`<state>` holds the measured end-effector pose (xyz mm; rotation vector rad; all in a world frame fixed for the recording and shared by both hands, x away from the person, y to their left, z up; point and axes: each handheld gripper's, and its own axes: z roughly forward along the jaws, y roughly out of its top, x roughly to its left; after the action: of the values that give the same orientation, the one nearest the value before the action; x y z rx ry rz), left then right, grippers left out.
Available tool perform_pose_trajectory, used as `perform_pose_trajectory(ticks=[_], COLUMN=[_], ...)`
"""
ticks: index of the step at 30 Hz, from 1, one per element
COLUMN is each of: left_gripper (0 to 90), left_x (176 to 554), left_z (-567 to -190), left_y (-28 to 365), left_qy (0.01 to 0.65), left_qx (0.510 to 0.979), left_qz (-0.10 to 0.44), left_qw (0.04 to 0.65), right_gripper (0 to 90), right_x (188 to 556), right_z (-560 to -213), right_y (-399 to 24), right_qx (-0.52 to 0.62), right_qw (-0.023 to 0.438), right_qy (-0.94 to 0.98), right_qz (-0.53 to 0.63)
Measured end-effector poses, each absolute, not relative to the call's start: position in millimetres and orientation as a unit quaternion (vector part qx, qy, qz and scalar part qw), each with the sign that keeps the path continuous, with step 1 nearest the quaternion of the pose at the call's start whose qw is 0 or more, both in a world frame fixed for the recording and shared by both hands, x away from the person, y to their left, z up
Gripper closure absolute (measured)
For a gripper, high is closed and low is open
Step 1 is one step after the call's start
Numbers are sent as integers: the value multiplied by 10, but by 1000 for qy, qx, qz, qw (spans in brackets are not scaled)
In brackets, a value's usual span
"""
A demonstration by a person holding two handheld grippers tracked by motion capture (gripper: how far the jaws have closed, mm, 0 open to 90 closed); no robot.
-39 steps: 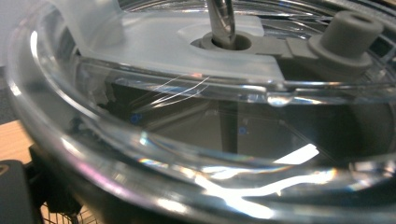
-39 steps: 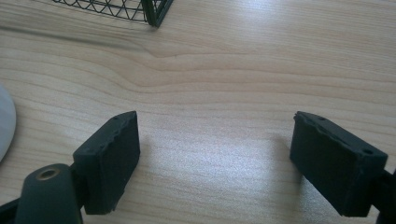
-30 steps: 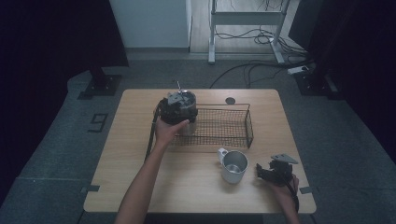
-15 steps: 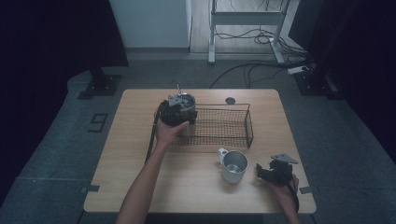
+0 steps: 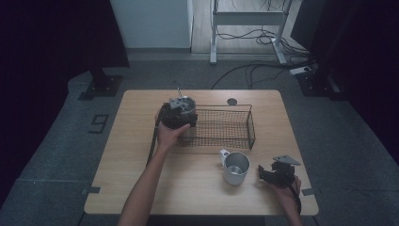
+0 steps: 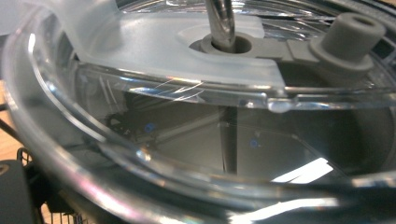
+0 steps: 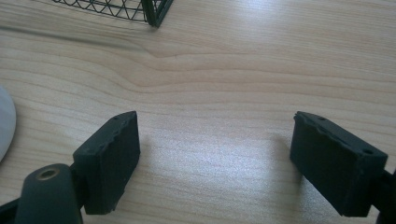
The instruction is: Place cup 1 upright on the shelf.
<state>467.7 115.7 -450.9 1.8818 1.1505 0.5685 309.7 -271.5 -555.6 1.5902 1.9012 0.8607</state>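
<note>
A clear round container [image 6: 196, 154] with a frosted lid and a metal rod [image 6: 222, 23] through its middle sits right in front of the left gripper view's camera. In the high view this container [image 5: 181, 104] is at the left end of a black wire basket [image 5: 249, 127]. My left gripper [image 5: 178, 117] is closed around it, and one black jaw shows at the lower left of the left gripper view. My right gripper [image 5: 263, 173] rests low on the table at the front right. In its own view the right gripper [image 7: 215, 163] is open, with bare wood between the pads.
A metal mug [image 5: 235, 167] stands upright on the wooden table [image 5: 197, 188], just left of the right gripper; its rim [image 7: 4, 126] edges into the right gripper view. The basket's corner [image 7: 154, 11] lies ahead. A small dark disc [image 5: 231, 101] sits behind the basket.
</note>
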Motion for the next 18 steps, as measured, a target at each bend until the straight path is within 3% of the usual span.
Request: perform_pose_trajectory(ticks=[18], left_gripper=[41], left_x=[4715], left_z=[-4658], left_y=[1157], left_qy=[477], left_qx=[750], left_qz=[221], left_qw=[400], right_gripper=[158], right_x=[3097], right_z=[-5556], right_y=[-2715], right_qx=[586], right_qw=[256], right_qy=[700], right_qz=[317])
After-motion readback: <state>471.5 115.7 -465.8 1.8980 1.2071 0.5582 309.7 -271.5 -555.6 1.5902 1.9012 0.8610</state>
